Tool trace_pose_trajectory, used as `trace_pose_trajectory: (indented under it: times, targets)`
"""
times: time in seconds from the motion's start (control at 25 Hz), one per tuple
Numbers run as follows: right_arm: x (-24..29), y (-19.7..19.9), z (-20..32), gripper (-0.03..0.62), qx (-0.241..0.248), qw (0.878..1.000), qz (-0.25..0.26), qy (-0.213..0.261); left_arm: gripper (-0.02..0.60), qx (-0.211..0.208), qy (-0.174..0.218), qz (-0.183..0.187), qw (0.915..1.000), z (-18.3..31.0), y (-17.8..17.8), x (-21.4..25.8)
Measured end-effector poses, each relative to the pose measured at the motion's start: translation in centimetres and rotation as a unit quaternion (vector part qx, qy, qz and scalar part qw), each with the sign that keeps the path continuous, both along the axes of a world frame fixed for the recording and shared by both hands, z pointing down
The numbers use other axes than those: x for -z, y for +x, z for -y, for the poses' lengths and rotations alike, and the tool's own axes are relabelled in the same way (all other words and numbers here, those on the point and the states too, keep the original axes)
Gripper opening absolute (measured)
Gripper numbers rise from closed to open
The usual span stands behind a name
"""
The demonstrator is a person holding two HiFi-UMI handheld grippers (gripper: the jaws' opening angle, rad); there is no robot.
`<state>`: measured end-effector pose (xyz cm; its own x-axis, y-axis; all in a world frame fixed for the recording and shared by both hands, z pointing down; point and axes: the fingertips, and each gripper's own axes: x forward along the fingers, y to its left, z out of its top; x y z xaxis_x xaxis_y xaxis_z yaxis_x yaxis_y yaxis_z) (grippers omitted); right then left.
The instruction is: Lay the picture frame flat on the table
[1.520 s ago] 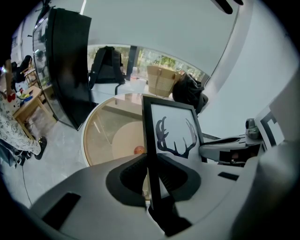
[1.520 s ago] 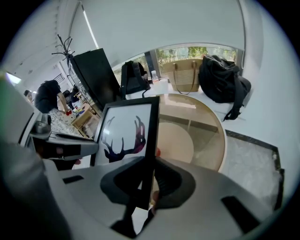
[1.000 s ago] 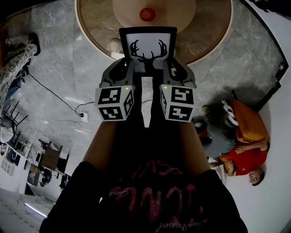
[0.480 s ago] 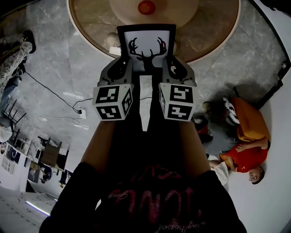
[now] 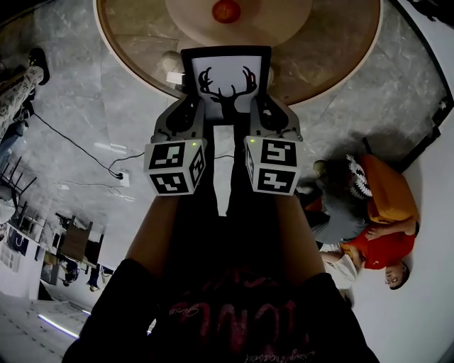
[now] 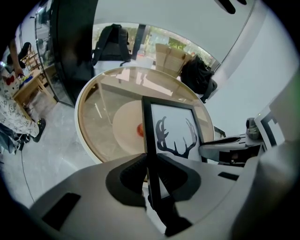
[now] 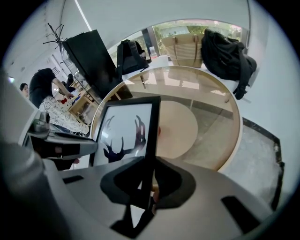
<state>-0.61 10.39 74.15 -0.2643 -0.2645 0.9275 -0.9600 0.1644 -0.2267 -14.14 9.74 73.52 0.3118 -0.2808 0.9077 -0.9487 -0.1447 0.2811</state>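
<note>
A black picture frame [image 5: 225, 79] with a white deer-antler print is held upright in the air over the near rim of the round table [image 5: 326, 60]. My left gripper [image 5: 189, 112] is shut on the frame's left edge. My right gripper [image 5: 264, 112] is shut on its right edge. In the left gripper view the frame [image 6: 176, 133] runs edge-on between the jaws of the left gripper [image 6: 151, 176]. The right gripper view shows the frame [image 7: 124, 133] clamped the same way in the right gripper [image 7: 146, 180]. The frame's lower corners are hidden by the grippers.
A small red object [image 5: 226, 10] lies on a pale round mat [image 5: 284, 14] at the table's middle. Two people [image 5: 376, 227] sit on the floor at the right. A cable [image 5: 85, 149] crosses the marble floor at the left. A black backpack [image 7: 229, 56] hangs beyond the table.
Both grippers and the frame have drifted slightly forward toward the table; more of the tabletop shows around the frame. The grip on both edges is unchanged.
</note>
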Motion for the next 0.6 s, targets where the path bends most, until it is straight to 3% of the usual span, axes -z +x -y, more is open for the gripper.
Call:
trace_pose_trajectory:
  times: [0.6]
  targets:
    - [-2.2,0.4,-0.4,0.081,-0.007,1.0,-0.003,-0.012,0.072,0.001,-0.01,0.0,1.0,-0.4,0.4,-2.6]
